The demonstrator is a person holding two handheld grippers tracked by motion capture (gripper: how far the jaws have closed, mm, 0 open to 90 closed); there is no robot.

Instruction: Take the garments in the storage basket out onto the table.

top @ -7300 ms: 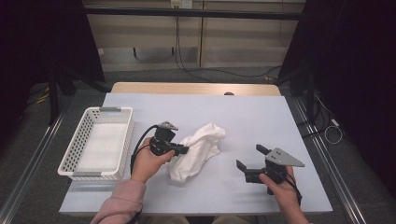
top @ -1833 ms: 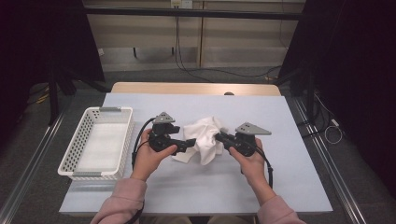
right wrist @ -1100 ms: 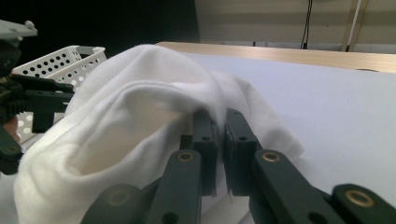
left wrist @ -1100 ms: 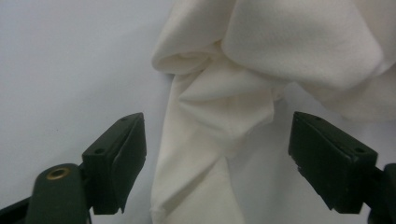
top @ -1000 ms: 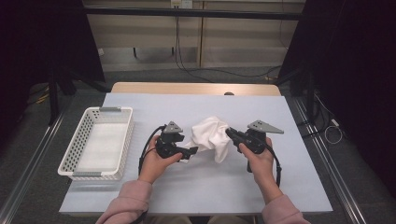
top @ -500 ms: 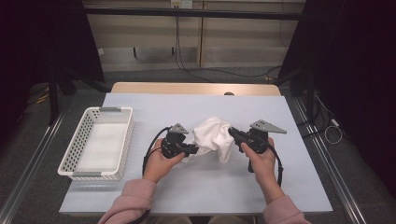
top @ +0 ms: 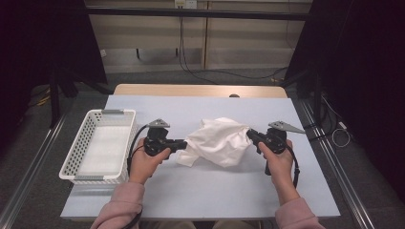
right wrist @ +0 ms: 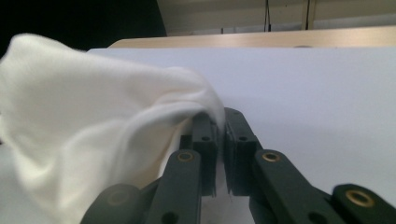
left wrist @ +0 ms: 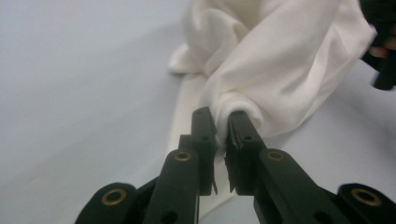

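Note:
A crumpled white cloth (top: 217,141) hangs stretched between my two grippers above the middle of the pale blue table (top: 200,191). My left gripper (top: 183,142) pinches the cloth's left edge; its jaws have just been closing and now press on a fold of the cloth (left wrist: 261,70). My right gripper (top: 249,134) is shut on the cloth's right corner, and in the right gripper view the cloth (right wrist: 93,135) drapes away to the left from the closed right gripper (right wrist: 220,122). In the left gripper view the left gripper (left wrist: 222,122) grips a bunched bit of fabric.
An empty white plastic basket (top: 80,148) with perforated walls stands at the table's left side. Black cables trail from both grippers. Beyond the table's far wooden edge (top: 200,89) lies the floor with cords.
My left gripper closed on the cloth's left edge and lifted it slightly. Both hands moved apart, the right one rightward, so the cloth is drawn out between them.

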